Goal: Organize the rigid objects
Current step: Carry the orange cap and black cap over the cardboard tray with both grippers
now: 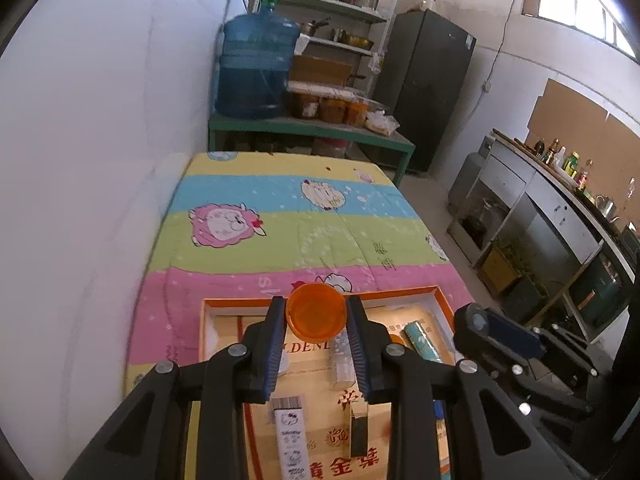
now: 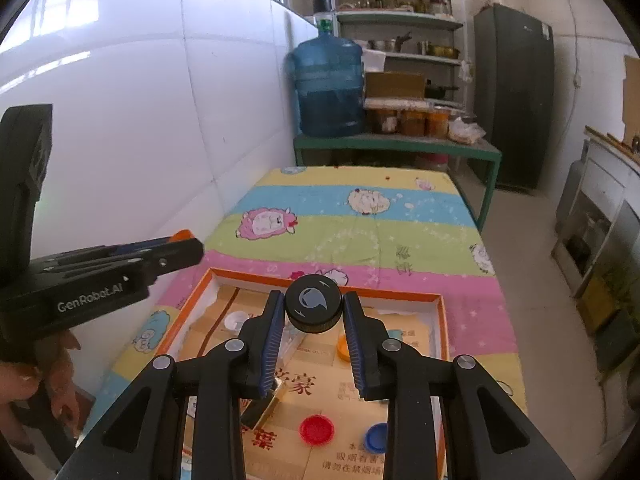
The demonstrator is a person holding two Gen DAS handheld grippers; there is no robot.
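**Two caps pinched above the orange-rimmed box**

An orange plastic cap [image 1: 316, 311] is pinched in the left gripper [image 1: 316, 312] at lower centre of the left wrist view; a black screw cap [image 2: 314, 308] is clamped in the right gripper [image 2: 314, 309]; both are held over the orange-rimmed box [image 2: 436, 300] at the bottom of each frame, on the striped sheep-print cloth [image 2: 360, 236]; a red cap [image 2: 317, 429] and a blue cap [image 2: 376, 438] are seen lying inside, lower centre.

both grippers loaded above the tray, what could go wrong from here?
1. The left gripper pinches the orange cap only at its fingertips; the round rim could slip out.
2. The right gripper holds the black cap the same way, above loose caps in the orange-rimmed tray; a drop may scatter the red cap.
3. The grippers are close side by side and could collide.
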